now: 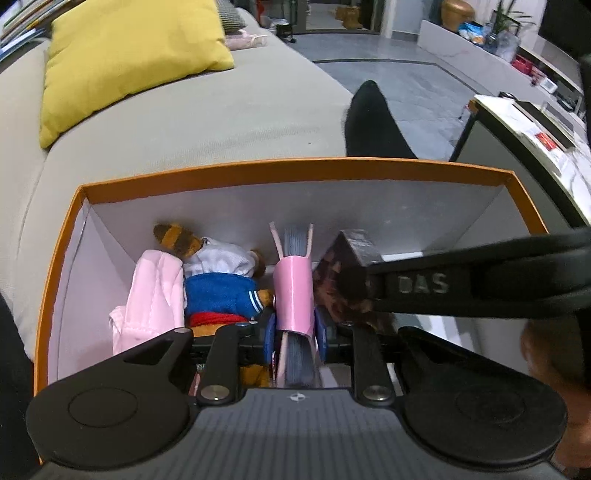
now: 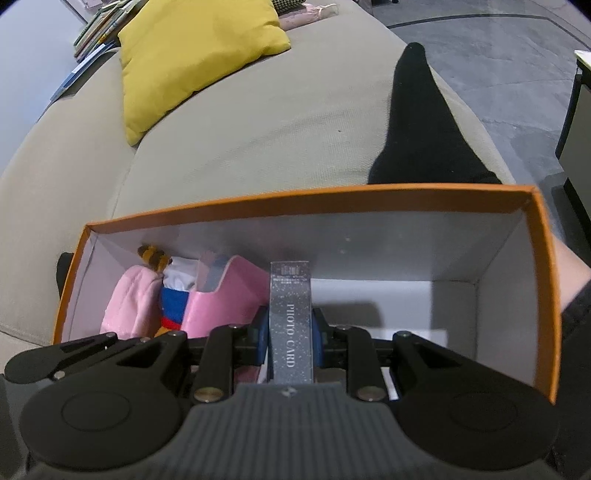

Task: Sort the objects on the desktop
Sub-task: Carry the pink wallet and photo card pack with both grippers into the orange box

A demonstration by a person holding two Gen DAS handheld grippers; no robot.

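Note:
An orange-rimmed box (image 1: 280,168) with white inner walls sits on a sofa; it also shows in the right wrist view (image 2: 332,197). My left gripper (image 1: 294,332) is shut on a pink notebook (image 1: 293,291) held upright inside the box. My right gripper (image 2: 290,336) is shut on a glittery "PHOTO CARD" box (image 2: 290,317), also inside the box, to the right of the notebook (image 2: 225,299). In the left view the card box (image 1: 354,251) shows beside the notebook. A plush toy in a blue top (image 1: 221,291) and a pink cloth item (image 1: 155,295) lie at the box's left.
A yellow cushion (image 1: 129,59) rests on the beige sofa (image 1: 221,122) behind the box. A black-socked leg (image 1: 373,122) stretches past the box's far rim. A table (image 1: 535,140) with papers stands to the right. Books (image 2: 99,29) are stacked at far left.

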